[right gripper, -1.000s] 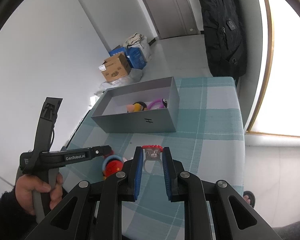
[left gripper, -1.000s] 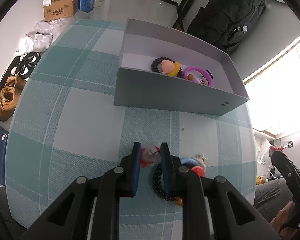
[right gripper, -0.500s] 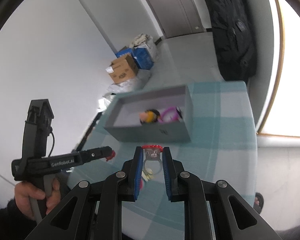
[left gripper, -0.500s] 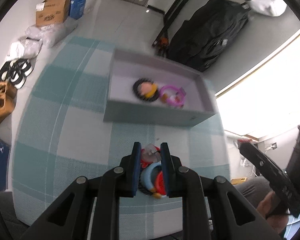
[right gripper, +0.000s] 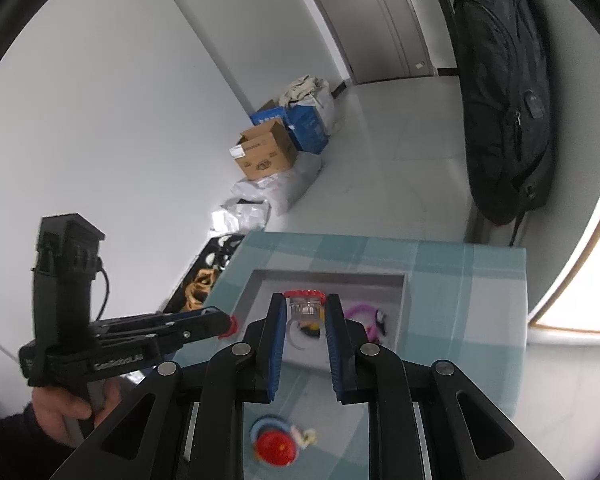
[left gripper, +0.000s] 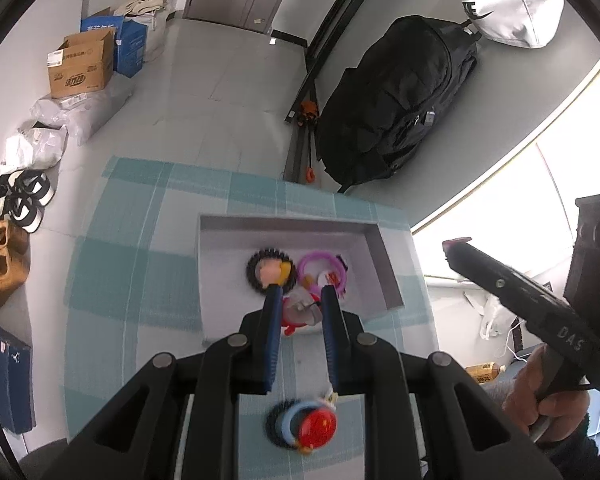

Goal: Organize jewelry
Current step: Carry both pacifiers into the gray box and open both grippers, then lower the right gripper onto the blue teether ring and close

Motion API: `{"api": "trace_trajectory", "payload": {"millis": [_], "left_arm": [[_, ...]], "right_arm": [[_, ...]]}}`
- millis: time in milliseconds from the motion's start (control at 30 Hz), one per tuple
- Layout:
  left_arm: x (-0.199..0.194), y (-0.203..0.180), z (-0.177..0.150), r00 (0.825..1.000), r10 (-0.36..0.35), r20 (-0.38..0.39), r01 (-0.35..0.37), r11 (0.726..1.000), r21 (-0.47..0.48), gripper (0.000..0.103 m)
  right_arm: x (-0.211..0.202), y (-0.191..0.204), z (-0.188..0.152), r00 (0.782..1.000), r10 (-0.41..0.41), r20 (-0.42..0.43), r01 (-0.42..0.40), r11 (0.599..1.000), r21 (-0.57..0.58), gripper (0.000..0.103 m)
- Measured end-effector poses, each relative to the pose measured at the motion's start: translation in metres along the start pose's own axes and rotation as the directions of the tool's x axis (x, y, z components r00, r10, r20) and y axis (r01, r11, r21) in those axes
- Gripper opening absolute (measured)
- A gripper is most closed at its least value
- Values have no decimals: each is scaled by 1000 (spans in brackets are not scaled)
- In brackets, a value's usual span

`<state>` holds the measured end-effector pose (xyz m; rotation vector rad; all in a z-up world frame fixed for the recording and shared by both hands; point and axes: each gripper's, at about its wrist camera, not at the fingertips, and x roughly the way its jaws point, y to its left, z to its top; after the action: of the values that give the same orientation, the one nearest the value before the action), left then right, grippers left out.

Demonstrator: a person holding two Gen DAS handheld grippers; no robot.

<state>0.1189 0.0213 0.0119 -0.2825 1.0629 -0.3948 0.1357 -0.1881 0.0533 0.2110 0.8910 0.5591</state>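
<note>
A grey open box [left gripper: 374, 254] stands on the teal checked table [left gripper: 140, 264]; it also shows in the right wrist view [right gripper: 332, 278]. Inside lie a black hair tie with a pink and yellow charm [left gripper: 269, 274] and a purple bracelet [left gripper: 322, 266]. My left gripper [left gripper: 298, 300] is shut on a red and clear ring [left gripper: 298, 314], held above the box's near part. My right gripper [right gripper: 305, 306] is shut on a clear ring with a red top [right gripper: 305, 305], held above the box. A pile with a blue ring and a red round charm [left gripper: 310, 426] lies on the table below the grippers, also in the right wrist view [right gripper: 277, 444].
A black backpack [left gripper: 396, 108] hangs beyond the table's far edge. Cardboard and blue boxes [left gripper: 82, 64], plastic bags and shoes [left gripper: 2, 264] are on the floor to the left. A bright window [left gripper: 580, 160] is at the right.
Both grippers have risen high above the table and moved forward over the grey box, each keeping its ring. The pile with the red charm has stayed on the table below.
</note>
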Motion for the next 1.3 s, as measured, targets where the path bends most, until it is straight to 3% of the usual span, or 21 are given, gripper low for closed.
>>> {"api": "trace_trajectory", "payload": {"millis": [267, 467, 700, 900, 933, 967, 1033, 1200, 1300], "left_arm": [[21, 7, 11, 998, -30, -46, 30, 1000, -3, 15], [39, 13, 19, 993, -96, -62, 93, 994, -52, 15], [43, 21, 19, 990, -122, -76, 114, 989, -96, 15], [49, 29, 20, 984, -152, -96, 137, 980, -147, 16], [47, 28, 20, 983, -161, -92, 145, 977, -153, 25], [44, 27, 20, 983, -167, -80, 154, 977, -147, 44], [36, 24, 20, 983, -178, -41, 171, 976, -135, 64], [24, 30, 20, 980, -200, -9, 196, 968, -156, 65], [15, 35, 16, 988, -156, 14, 157, 976, -150, 65]], "right_arm": [[37, -21, 3, 997, -17, -69, 20, 999, 47, 18], [64, -23, -2, 990, -43, -134, 50, 998, 49, 18], [78, -26, -4, 985, -44, -167, 57, 996, 72, 18], [78, -25, -5, 984, -29, -176, 44, 996, 83, 26], [75, -25, -4, 985, -23, -169, 38, 996, 84, 32], [70, -24, -3, 988, -22, -154, 34, 996, 78, 38], [59, -21, -3, 993, -30, -116, 37, 998, 58, 65], [38, -26, -6, 996, -74, -56, 77, 995, 65, 72], [36, -43, -9, 992, -104, -65, 112, 985, 133, 72]]}}
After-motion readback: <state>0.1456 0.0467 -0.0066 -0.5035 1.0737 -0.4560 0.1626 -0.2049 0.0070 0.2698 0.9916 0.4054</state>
